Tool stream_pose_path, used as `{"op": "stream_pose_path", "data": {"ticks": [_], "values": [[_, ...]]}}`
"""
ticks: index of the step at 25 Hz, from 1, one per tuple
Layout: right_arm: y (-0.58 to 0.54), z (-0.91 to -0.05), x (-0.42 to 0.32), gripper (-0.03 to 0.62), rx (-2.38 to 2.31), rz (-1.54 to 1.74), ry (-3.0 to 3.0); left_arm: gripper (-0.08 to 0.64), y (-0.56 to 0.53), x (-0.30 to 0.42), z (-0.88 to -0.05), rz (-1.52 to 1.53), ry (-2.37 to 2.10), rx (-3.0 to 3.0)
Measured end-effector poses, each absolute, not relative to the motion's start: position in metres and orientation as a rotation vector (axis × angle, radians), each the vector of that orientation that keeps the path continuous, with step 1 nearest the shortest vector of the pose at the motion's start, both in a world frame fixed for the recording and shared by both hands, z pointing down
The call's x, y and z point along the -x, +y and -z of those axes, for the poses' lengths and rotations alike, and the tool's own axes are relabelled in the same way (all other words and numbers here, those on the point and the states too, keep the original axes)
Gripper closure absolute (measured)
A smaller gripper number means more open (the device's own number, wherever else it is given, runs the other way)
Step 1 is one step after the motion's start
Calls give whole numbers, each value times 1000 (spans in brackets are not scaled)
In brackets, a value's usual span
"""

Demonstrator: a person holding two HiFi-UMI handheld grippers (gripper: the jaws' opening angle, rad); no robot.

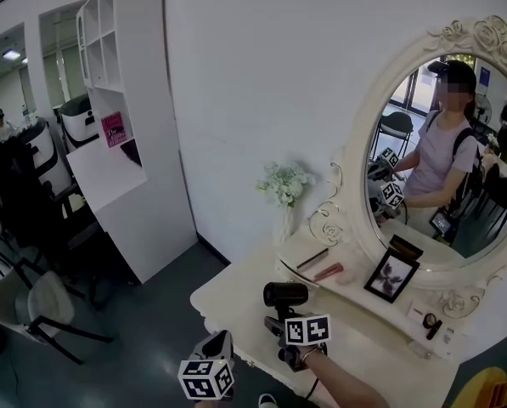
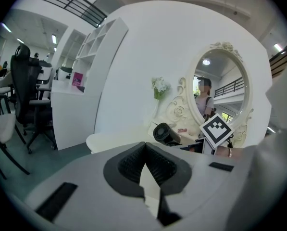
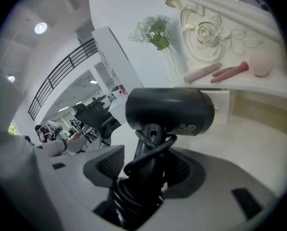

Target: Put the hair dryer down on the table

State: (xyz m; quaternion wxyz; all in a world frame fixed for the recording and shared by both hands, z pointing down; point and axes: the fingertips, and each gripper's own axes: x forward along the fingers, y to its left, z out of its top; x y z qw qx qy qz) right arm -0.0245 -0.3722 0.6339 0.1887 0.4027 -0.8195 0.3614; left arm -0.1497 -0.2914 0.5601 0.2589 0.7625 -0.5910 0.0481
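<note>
Right gripper (image 3: 148, 170), seen along its own jaws: the jaws are closed on the handle of a black hair dryer (image 3: 169, 112), with the dryer's black cord (image 3: 150, 155) looped around the handle between the pads. The barrel lies crosswise directly above the jaws. Beyond the barrel, ahead of the gripper, runs the cream top of the dressing table (image 3: 263, 143). Further ahead a raised shelf (image 3: 258, 84) carries two pink sticks (image 3: 215, 72) and a pale rounded object. A vase of white flowers (image 3: 155, 32) stands ahead and above.

Head view: the right gripper (image 1: 280, 320) holds the hair dryer (image 1: 284, 294) upright over the left front part of the dressing table (image 1: 236, 300). Contact between dryer and tabletop cannot be determined. A framed picture (image 1: 391, 276) and an oval mirror (image 1: 440, 143) lie to the gripper's right.

Left gripper (image 2: 145, 165): the jaws meet at their tips and hold nothing. It is off the table's front edge, to the left of and below the right gripper, with the hair dryer (image 2: 163, 133) ahead of it.
</note>
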Motion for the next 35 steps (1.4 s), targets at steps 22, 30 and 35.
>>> {"op": "stream_pose_path", "data": {"ticks": [22, 30, 35], "values": [[-382, -661, 37, 339, -1078, -955, -2164, 560, -292, 160, -566, -138, -1607, -2038], [-381, -668, 37, 339, -1060, -968, -2114, 560, -294, 158, -565, -136, -1609, -2038], [-382, -668, 39, 337, -1058, -956, -2107, 560, -293, 158, -567, -139, -1607, -2032]]}}
